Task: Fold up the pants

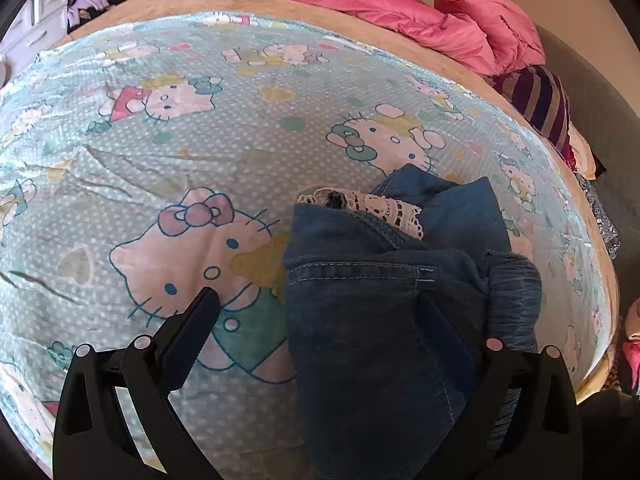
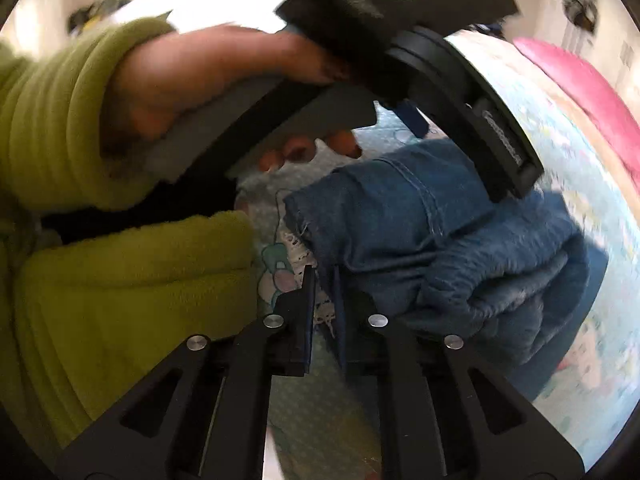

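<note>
Left claw (image 1: pixel 316 312): fingers spread wide. The right finger is pressed against or buried in the denim, while the left finger (image 1: pixel 192 332) hangs over bare sheet. It has no visible grip on anything.

Right claw (image 2: pixel 322 300): fingers nearly together, with only a narrow gap between them. A thin edge of denim and a bit of lace run into that gap. Whether they truly pinch the cloth cannot be told.

Pants (image 1: pixel 384 312): blue denim, bunched in a loose, partly folded heap on the bed, toward its near right side in the left wrist view. A strip of white lace (image 1: pixel 376 204) lies across the far end of the heap. In the right wrist view the pants (image 2: pixel 440 240) rise just ahead of the right claw.

Sheet (image 1: pixel 200 128): pale blue with a cartoon cat print, wrinkled, spread over the bed under the pants.

Duvet (image 1: pixel 360 4): pink, piled along the far edge of the bed.

Striped cloth (image 1: pixel 540 100): dark purple and tan, at the far right edge.

Hand (image 2: pixel 192 80): in a green fleece sleeve (image 2: pixel 100 280), holding the left tool above the pants.

Right wrist view: blurred.
</note>
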`<state>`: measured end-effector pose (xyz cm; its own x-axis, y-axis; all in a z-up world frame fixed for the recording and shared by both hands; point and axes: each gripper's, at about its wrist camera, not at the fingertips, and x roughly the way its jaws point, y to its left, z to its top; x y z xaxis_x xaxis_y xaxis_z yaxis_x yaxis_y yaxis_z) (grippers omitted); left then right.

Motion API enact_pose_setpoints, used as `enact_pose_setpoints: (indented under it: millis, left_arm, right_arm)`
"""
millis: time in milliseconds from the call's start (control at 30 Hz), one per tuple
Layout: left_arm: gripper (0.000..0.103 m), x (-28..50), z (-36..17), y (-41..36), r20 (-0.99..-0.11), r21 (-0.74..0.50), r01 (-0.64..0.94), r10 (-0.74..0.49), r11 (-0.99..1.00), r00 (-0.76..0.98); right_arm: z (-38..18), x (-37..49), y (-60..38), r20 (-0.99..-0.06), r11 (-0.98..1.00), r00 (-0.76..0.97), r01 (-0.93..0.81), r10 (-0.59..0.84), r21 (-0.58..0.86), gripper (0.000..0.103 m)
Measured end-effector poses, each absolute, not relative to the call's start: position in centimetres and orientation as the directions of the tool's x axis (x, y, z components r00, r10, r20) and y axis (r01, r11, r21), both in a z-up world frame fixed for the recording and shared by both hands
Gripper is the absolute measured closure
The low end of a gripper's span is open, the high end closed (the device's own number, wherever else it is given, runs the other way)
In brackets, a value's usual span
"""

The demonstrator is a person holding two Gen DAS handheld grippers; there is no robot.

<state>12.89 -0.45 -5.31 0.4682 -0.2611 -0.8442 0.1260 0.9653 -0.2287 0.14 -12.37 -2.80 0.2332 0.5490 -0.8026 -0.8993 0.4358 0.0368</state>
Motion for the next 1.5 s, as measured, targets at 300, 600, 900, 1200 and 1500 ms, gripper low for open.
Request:
enact_pose_setpoints:
  millis: [300, 600, 900, 1200, 1500]
  left_arm:
    - [0.005, 11.4, -3.1, -0.4, -0.817, -0.205, 0.137, -0.246, 0.969, 0.522]
    - [0.005, 9.9, -2.1, 0.2, -0.806, -0.22, 0.13, -0.255, 0.967, 0.534]
    - [0.005, 9.8, -4.4, 0.1, -0.84, -0.238, 0.119, -0.266, 0.964, 0.473]
    - [0.005, 10.3, -5.4, -0.8, -0.854, -0.241, 0.135, -0.276, 0.961, 0.44]
    - [0.049, 10.3, -5.2, -2.4, -0.838, -0.266, 0.199, -0.329, 0.943, 0.435]
  right_arm:
    - [2.8, 2.4, -19.7, -0.642, 0.638, 0.397, -0.746, 0.656, 0.19, 0.059]
    - [1.3, 7.1, -25.9, -0.692, 0.86, 0.533, -0.433, 0.487, 0.271, 0.039]
    - [-3.4, 10.2, -25.6, -0.773, 0.881, 0.434, -0.323, 0.463, 0.346, 0.039]
    - [-5.4, 11.8, -24.3, -0.78, 0.861, 0.382, -0.334, 0.495, 0.384, 0.04]
    - [-5.3, 12.1, -22.3, -0.751, 0.822, 0.372, -0.409, 0.546, 0.395, 0.084]
